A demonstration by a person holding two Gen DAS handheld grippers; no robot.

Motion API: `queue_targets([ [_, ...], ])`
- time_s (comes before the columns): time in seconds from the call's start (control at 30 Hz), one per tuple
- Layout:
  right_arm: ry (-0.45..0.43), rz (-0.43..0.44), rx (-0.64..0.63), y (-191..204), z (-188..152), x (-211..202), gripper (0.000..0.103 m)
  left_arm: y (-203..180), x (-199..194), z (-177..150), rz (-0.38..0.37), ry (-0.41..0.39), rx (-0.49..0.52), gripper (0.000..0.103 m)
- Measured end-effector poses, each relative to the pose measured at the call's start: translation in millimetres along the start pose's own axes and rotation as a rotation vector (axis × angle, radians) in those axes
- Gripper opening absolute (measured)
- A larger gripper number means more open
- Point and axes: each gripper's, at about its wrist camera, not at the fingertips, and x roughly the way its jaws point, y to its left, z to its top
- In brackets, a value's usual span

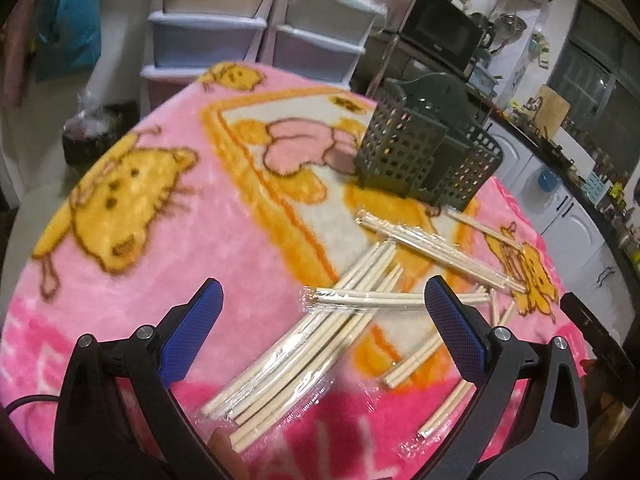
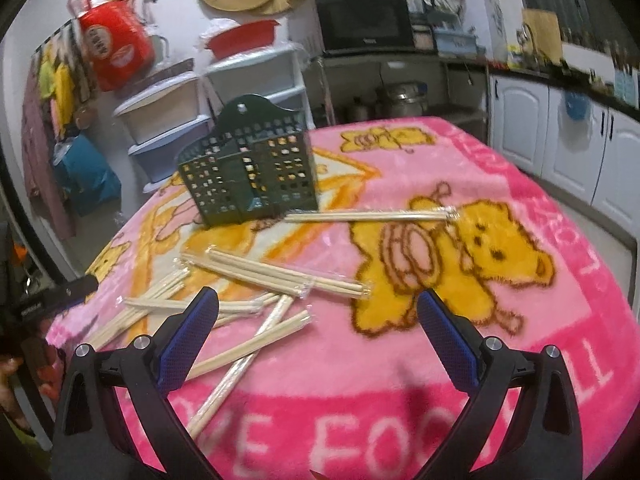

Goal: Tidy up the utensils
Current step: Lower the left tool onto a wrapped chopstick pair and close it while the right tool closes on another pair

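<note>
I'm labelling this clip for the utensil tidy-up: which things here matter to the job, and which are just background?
Belong to the job:
- wooden chopsticks in clear plastic wrappers
- dark green perforated plastic utensil holder

Just lying about:
- pink cartoon fleece blanket
- black microwave
- white plastic drawer units
- red bag

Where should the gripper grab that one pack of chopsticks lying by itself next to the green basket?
Grab the wrapped chopstick pair around its middle, coming straight down from above. It lies flat on the pink blanket, apart from the pile, so both long sides look free. Turn the open right gripper so its fingers cross the sticks; the green basket stays clear behind.
</note>
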Motion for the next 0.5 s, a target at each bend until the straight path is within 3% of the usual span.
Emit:
queue_targets([
  [0.17,0.081,0.019,0.045,-12.1,6.1,16.4,0.081,4.3,14.8,3.0,-0.007,0.057,-0.018,0.091],
  [0.4,0.178,0.048,0.119,-28.0,8.3,37.8,0.069,9.2,28.6,2.2,-0.043,0.12,-0.042,0.058],
  [0.5,0.218,0.067,0.163,-35.3,8.1,45.8,0.065,10.9,34.0,1.9,-0.057,0.146,-0.06,0.056],
])
